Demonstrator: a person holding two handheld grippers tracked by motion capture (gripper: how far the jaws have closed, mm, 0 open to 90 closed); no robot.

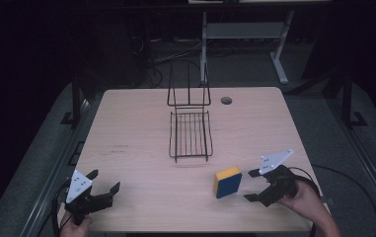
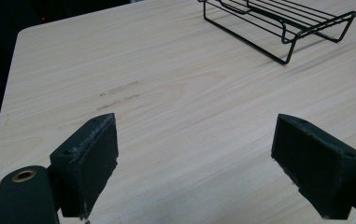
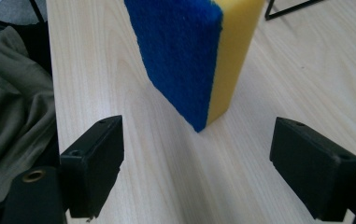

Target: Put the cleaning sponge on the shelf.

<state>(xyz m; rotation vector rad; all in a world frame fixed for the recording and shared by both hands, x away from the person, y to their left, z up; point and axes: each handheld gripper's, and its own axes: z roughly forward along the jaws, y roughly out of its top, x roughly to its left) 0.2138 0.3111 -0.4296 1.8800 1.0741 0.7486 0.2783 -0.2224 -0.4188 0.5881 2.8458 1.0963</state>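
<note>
The right hand-held gripper sits at the lower right of the high view with its jaws spread wide and nothing between them, pointed at the sponge just to its left. That sponge stands on edge on the table, right of centre near the bottom of the frame; in the right gripper view its blue scouring face and yellow foam side fill the upper centre. It looks light and soft, likely to squash, so pinching across the blue and yellow faces seems best. The left hand-held gripper, lower left, is also wide and empty. The wire rack at centre holds nothing
</note>
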